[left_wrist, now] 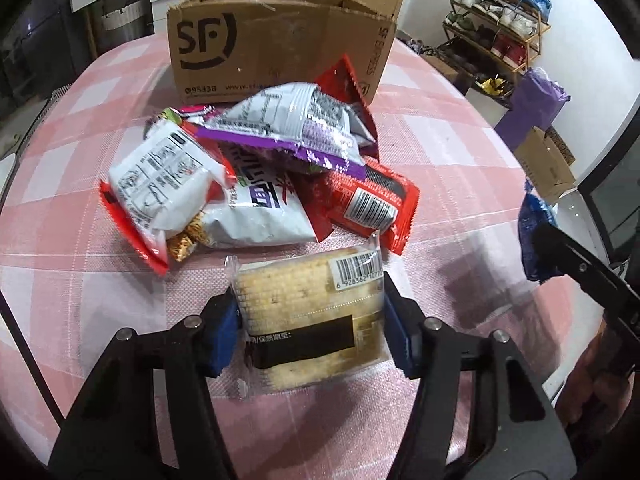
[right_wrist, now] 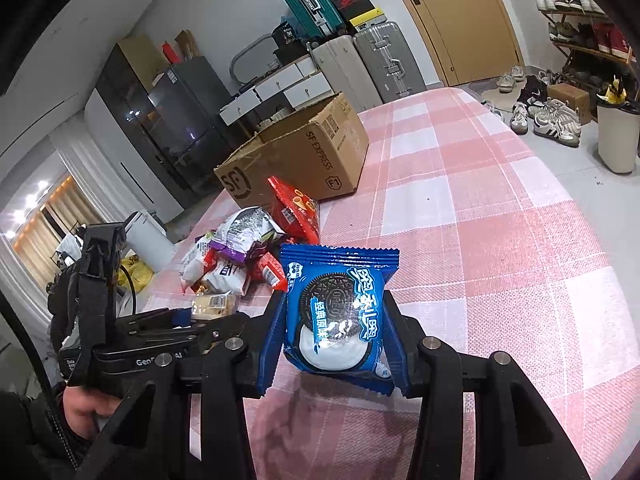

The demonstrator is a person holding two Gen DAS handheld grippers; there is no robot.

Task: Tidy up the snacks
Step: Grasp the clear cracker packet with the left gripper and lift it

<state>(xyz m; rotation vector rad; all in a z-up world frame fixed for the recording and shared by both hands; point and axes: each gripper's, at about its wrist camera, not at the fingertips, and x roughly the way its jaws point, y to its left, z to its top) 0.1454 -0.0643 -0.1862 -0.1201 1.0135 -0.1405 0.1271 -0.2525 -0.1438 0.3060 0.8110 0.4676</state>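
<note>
My left gripper is shut on a clear pack of crackers with a barcode label, at table level before the snack pile. The pile holds several red, white and purple bags. An open SF cardboard box stands behind it. My right gripper is shut on a blue Oreo packet and holds it above the table. The Oreo packet and right gripper show at the right edge of the left wrist view. The left gripper, the crackers, the pile and the box show in the right wrist view.
The table has a pink and white checked cloth. Beyond it stand suitcases, white drawers, a dark cabinet, a shoe rack, a small cardboard box and a white bin.
</note>
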